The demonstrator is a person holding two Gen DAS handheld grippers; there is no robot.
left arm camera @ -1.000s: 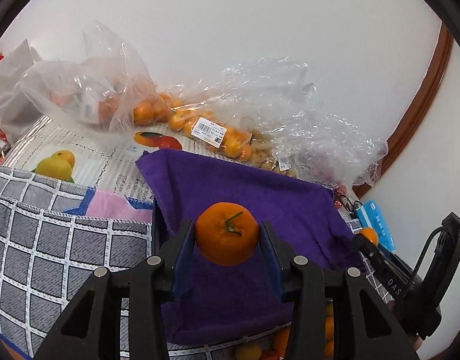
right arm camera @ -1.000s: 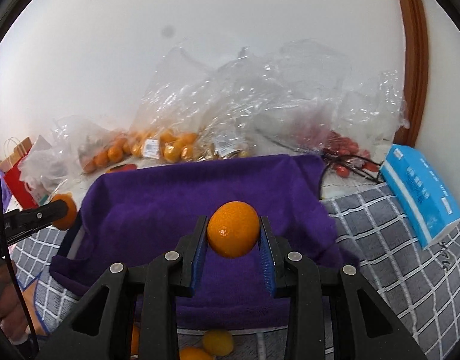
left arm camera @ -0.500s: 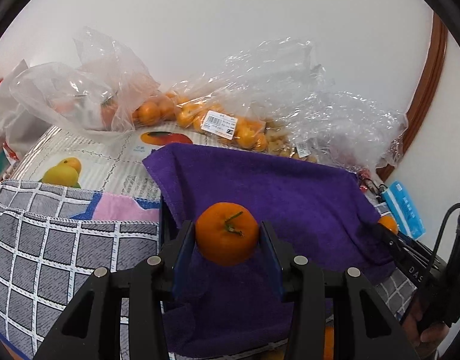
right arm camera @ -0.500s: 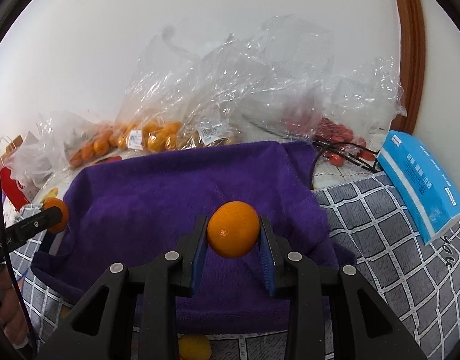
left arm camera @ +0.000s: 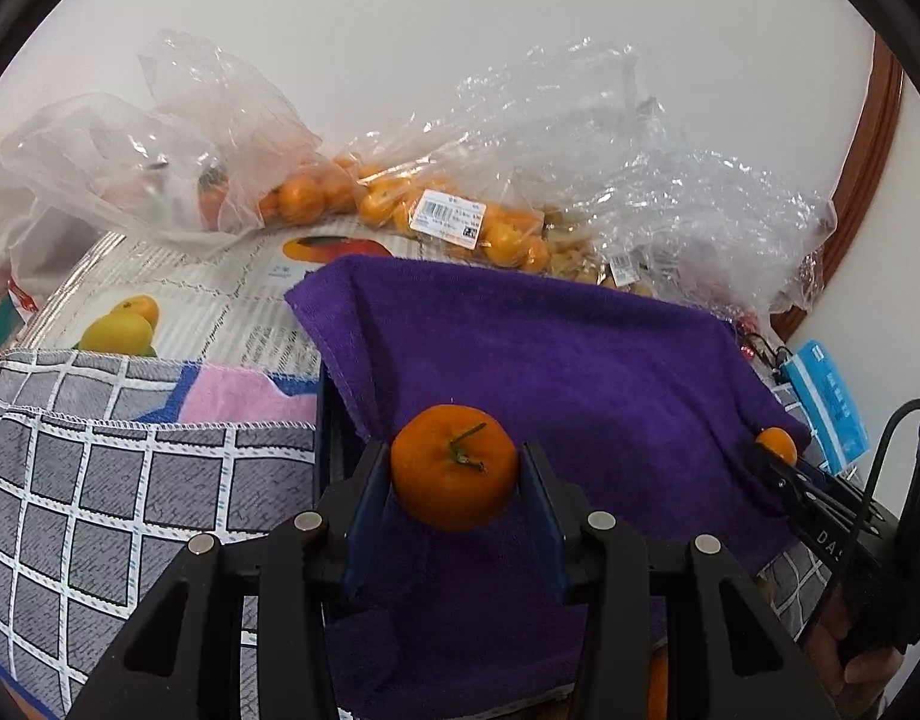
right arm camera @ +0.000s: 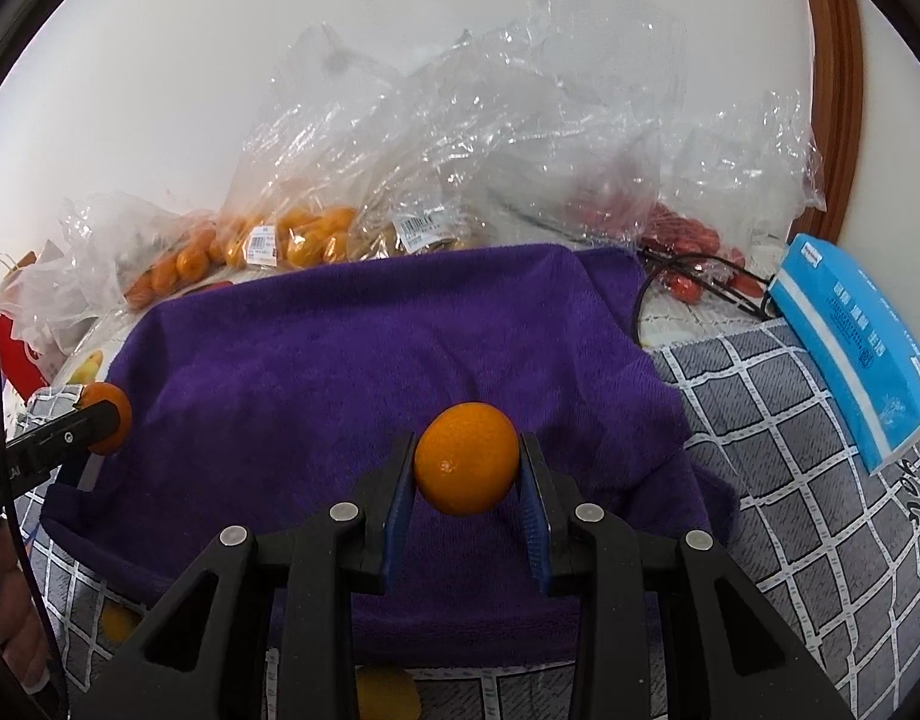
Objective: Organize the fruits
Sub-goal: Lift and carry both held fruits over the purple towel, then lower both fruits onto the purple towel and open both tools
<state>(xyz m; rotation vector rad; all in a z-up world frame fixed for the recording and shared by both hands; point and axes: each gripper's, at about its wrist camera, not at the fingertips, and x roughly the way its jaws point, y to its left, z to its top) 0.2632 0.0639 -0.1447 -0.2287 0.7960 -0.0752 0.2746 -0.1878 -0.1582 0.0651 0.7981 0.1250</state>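
Observation:
My left gripper (left arm camera: pixel 453 468) is shut on an orange with a green stem (left arm camera: pixel 453 465), held above a purple towel (left arm camera: pixel 550 360). My right gripper (right arm camera: pixel 466 468) is shut on a smooth orange (right arm camera: pixel 466 459) above the same purple towel (right arm camera: pixel 351 360). Each gripper shows in the other's view: the right one at the towel's right edge with its orange (left arm camera: pixel 776 445), the left one at the towel's left edge with its orange (right arm camera: pixel 108 414). The towel drapes over a dark box whose inside is hidden.
Clear plastic bags of oranges (left arm camera: pixel 460 222) and small red fruit (right arm camera: pixel 682 240) lie along the wall behind the towel. A blue tissue pack (right arm camera: pixel 850 336) lies to the right on a grey checked cloth (right arm camera: pixel 790 480). Loose yellow fruit (right arm camera: pixel 381 690) lies below the towel's near edge.
Both grippers have moved forward and up over the purple towel, still holding their oranges. The bags and tissue pack now sit lower and closer in view.

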